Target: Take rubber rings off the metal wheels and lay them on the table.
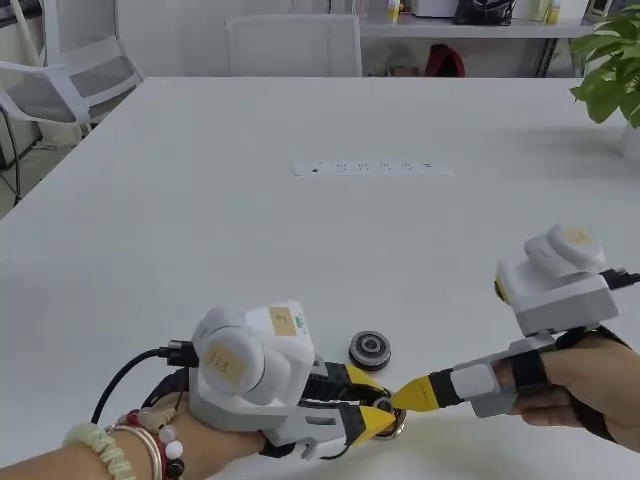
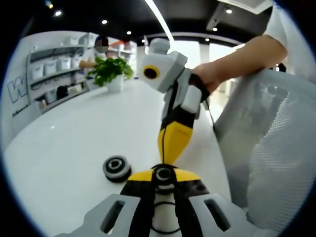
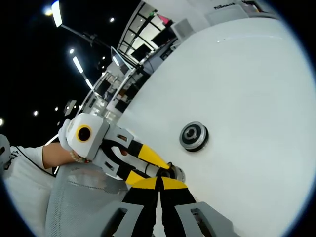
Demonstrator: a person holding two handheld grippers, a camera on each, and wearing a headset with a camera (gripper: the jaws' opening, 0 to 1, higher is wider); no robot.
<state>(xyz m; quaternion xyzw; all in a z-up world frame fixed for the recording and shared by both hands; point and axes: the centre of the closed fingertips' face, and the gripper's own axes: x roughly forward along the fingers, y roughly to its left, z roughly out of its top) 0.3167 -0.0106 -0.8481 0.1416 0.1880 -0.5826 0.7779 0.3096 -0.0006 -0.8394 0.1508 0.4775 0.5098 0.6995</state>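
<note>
White table [image 1: 250, 250], power strip [image 1: 372, 168], mesh chair [image 1: 80, 75], plant [image 1: 610, 70], shelf [image 1: 450, 27] behind

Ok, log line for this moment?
left tool: shut on wheel | right tool: shut, tip at that wheel | second wheel: lies on table, apart

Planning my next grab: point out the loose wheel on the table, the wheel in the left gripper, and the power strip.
Loose wheel [image 1: 370, 350]: head view, its dark centre.
Held wheel [image 2: 163, 174]: left gripper view, its hub between the jaws.
Power strip [image 1: 372, 168]: head view, middle of its white top.
</note>
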